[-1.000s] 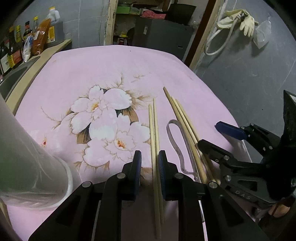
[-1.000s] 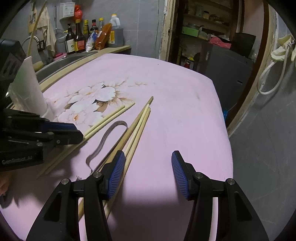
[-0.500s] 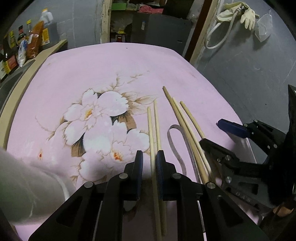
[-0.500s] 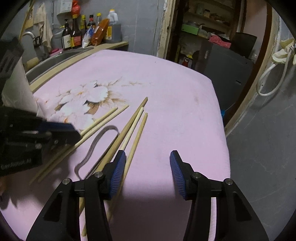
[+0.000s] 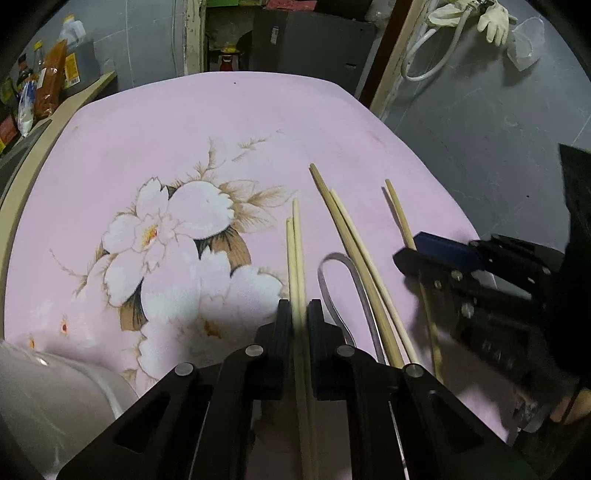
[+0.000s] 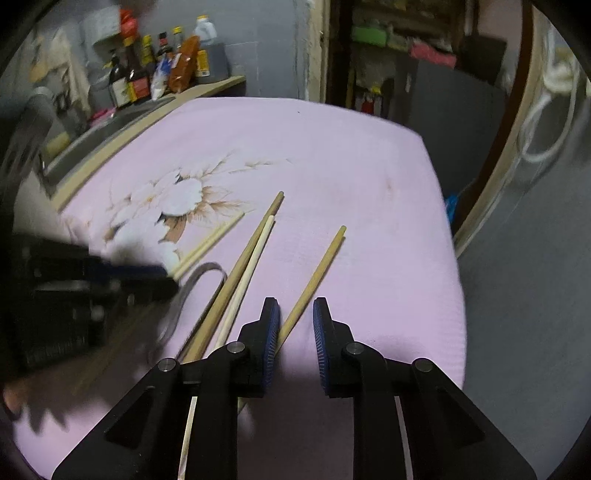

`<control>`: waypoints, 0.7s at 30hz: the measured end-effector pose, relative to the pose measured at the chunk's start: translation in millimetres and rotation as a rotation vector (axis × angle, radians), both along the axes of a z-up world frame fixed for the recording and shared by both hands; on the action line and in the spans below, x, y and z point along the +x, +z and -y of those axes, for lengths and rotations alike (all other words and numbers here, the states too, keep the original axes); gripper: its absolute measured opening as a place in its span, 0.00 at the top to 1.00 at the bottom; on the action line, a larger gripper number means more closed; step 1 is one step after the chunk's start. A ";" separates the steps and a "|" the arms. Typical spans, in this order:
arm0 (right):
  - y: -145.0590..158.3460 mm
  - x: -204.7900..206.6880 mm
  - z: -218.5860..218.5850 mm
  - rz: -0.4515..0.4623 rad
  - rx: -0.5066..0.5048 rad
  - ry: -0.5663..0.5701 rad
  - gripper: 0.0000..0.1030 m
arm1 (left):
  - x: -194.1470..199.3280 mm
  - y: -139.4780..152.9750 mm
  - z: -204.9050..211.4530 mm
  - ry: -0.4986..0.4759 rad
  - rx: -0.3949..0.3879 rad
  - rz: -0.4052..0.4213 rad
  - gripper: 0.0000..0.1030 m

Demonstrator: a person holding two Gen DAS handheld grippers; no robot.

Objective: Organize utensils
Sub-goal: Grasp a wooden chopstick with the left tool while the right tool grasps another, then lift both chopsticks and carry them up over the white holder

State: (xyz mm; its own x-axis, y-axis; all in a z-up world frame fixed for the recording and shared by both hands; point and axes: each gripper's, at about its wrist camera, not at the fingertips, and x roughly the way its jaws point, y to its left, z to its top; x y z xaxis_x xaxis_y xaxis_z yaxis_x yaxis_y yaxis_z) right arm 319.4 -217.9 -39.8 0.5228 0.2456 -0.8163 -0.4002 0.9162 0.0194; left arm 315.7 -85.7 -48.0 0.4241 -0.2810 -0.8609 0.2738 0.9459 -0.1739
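On the pink flowered cloth (image 5: pixel 184 122) lie several wooden chopsticks. My left gripper (image 5: pixel 300 328) is closing, and its pads press on a pale pair of chopsticks (image 5: pixel 295 243), which also shows in the right wrist view (image 6: pixel 214 240). Two more chopsticks (image 5: pixel 351 251) lie beside a bent grey metal strip (image 5: pixel 334 258). My right gripper (image 6: pixel 295 332) is closing around a single chopstick (image 6: pixel 321 262). That stick touches the left pad only, with a gap to the right pad. In the left wrist view the right gripper (image 5: pixel 417 253) straddles that same chopstick (image 5: pixel 397 210).
A white container (image 5: pixel 55 387) stands at the near left by my left gripper. Bottles (image 6: pixel 147 77) crowd a counter with a sink at the back left. The table's right edge (image 6: pixel 454 258) drops to a grey floor. A hose and gloves (image 5: pixel 491 18) hang behind.
The right gripper's jaws have narrowed a lot around one chopstick, which now lies apart from the other two. The left jaws have closed tighter on the pale pair.
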 end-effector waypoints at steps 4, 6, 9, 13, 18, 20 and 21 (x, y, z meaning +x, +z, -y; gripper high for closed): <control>0.7 -5.2 1.5 -0.003 0.012 0.008 0.88 | -8.0 0.7 -8.0 0.022 -0.036 -0.006 0.95; 2.5 -9.6 2.1 -0.006 0.017 0.012 0.93 | -13.6 2.8 -14.2 0.034 -0.057 0.003 0.98; 4.9 -16.4 8.4 -0.009 0.045 0.007 0.96 | -21.6 6.9 -20.6 0.046 -0.077 0.017 0.98; 8.0 -27.8 17.6 -0.015 0.082 -0.007 0.97 | -33.0 9.2 -26.3 0.058 -0.104 0.015 0.98; 14.4 -51.9 20.2 0.026 0.087 -0.003 0.98 | -45.5 15.9 -28.2 0.061 -0.144 0.034 0.98; 20.2 -61.0 22.8 0.071 0.120 -0.009 0.98 | -53.1 20.7 -25.8 0.049 -0.169 0.065 0.98; 22.6 -64.4 24.2 0.092 0.132 -0.015 0.98 | -58.2 24.6 -25.2 0.042 -0.179 0.095 0.98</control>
